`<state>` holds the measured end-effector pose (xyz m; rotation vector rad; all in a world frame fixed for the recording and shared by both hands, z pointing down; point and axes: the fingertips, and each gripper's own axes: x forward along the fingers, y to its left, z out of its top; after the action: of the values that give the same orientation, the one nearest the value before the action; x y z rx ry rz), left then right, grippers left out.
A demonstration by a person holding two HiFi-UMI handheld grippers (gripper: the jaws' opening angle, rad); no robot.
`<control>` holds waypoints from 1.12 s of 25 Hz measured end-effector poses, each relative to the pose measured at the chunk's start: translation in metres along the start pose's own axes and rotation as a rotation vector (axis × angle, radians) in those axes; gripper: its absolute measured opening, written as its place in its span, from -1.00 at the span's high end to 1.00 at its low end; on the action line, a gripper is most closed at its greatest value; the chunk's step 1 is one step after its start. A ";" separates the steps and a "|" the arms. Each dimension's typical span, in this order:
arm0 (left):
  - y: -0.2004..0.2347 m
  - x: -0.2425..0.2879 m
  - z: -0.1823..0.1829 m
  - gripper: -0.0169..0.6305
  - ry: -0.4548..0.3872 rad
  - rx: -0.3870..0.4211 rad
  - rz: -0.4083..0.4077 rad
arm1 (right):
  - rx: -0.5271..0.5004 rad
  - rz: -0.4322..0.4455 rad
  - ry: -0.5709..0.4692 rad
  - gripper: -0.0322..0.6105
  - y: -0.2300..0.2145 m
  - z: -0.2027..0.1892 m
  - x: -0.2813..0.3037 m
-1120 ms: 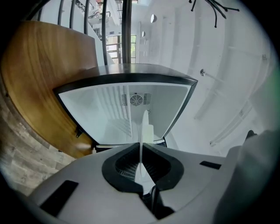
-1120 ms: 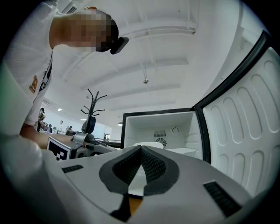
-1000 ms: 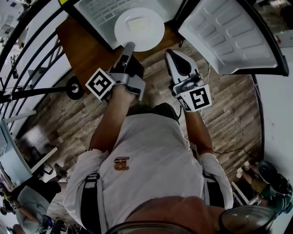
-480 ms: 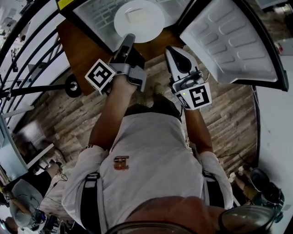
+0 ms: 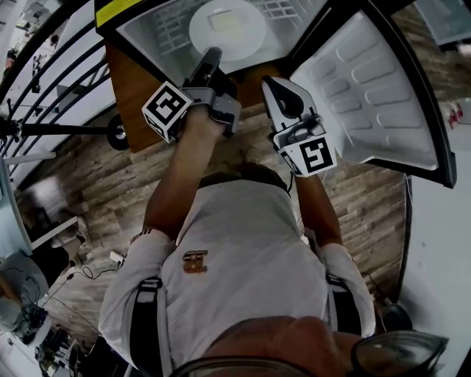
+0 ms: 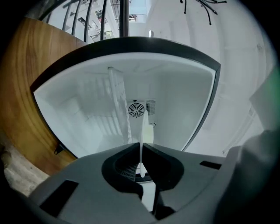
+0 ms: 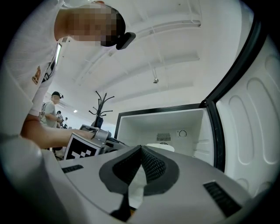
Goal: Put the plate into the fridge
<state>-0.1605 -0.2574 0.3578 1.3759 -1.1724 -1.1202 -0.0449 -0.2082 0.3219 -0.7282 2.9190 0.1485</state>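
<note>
Both jaws of the left hand-held gripper (image 5: 212,55) are pinched tight on the near rim of the white plate (image 5: 227,28), which lies inside the open fridge (image 5: 147,29). The right hand-held gripper (image 5: 271,82) is closed on nothing, just outside the compartment beside the swung-open fridge door (image 5: 368,81).

No legible text | yellow label (image 5: 121,9) on fridge (image 5: 158,33) top: print unreadable | orange emblem (image 5: 195,263) on shirt (image 5: 250,243): illegible | square markers (image 5: 165,109): coded patterns, no lettering
</note>
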 end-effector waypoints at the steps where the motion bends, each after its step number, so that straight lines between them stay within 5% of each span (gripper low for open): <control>1: 0.001 0.005 0.001 0.87 -0.016 -0.002 0.010 | 0.002 0.013 -0.005 0.80 -0.004 0.000 0.001; 18: 0.023 0.081 -0.009 0.87 -0.211 -0.032 0.123 | 0.042 0.169 -0.056 0.80 -0.070 -0.001 0.000; 28: 0.033 0.098 -0.007 0.87 -0.239 -0.085 0.168 | 0.060 0.179 -0.058 0.80 -0.080 -0.005 0.009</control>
<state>-0.1463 -0.3557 0.3866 1.0787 -1.3673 -1.2227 -0.0157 -0.2832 0.3205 -0.4454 2.9150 0.0967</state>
